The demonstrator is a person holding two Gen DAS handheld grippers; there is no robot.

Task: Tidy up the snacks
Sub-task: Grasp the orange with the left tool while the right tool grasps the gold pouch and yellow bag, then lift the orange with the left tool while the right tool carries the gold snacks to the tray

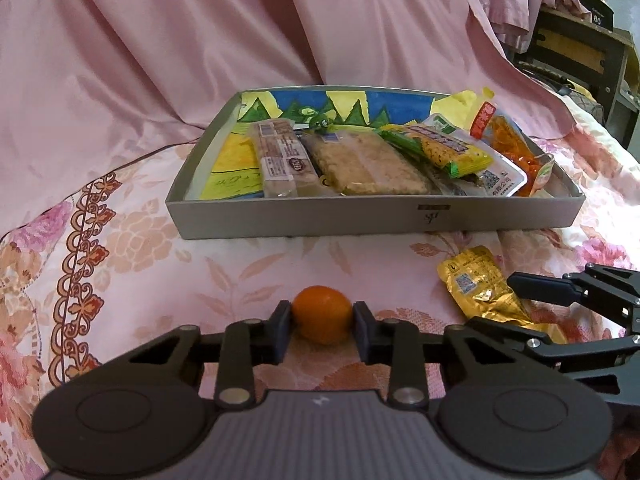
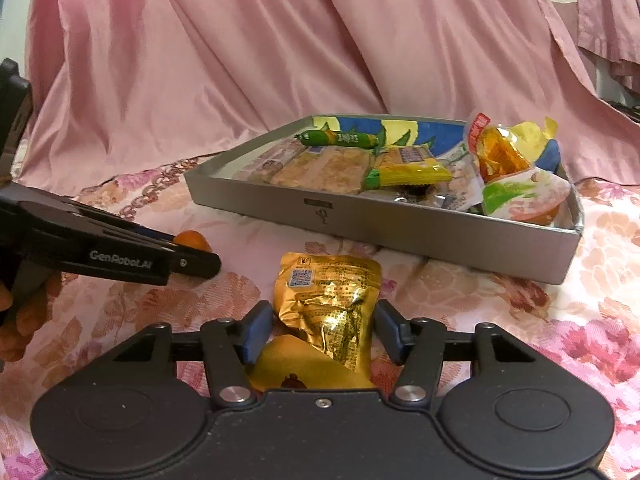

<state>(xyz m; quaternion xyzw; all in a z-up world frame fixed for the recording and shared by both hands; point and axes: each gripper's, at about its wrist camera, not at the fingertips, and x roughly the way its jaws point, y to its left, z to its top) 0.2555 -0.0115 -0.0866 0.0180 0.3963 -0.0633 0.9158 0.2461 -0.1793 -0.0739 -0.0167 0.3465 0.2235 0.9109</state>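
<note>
A small orange fruit (image 1: pixel 322 322) lies on the floral bedspread, and my left gripper (image 1: pixel 322 314) is shut on it, a pad pressed to each side. From the right wrist view the left gripper (image 2: pixel 192 250) comes in from the left, with the fruit (image 2: pixel 194 238) peeking out behind its fingers. My right gripper (image 2: pixel 324 316) is shut on a crumpled gold snack packet (image 2: pixel 326 292), which rests on the bedspread. The left wrist view shows the right gripper (image 1: pixel 494 302) around that gold packet (image 1: pixel 476 276). Just beyond both stands a grey tray (image 1: pixel 360 220) holding several wrapped snacks.
The tray (image 2: pixel 380 224) has a colourful drawing on its floor, with bars at the left and bags piled at the right. Pink draped cloth (image 1: pixel 200 40) rises behind it. A dark shelf (image 1: pixel 580 52) stands at the far right. A hand (image 2: pixel 24 320) holds the left gripper.
</note>
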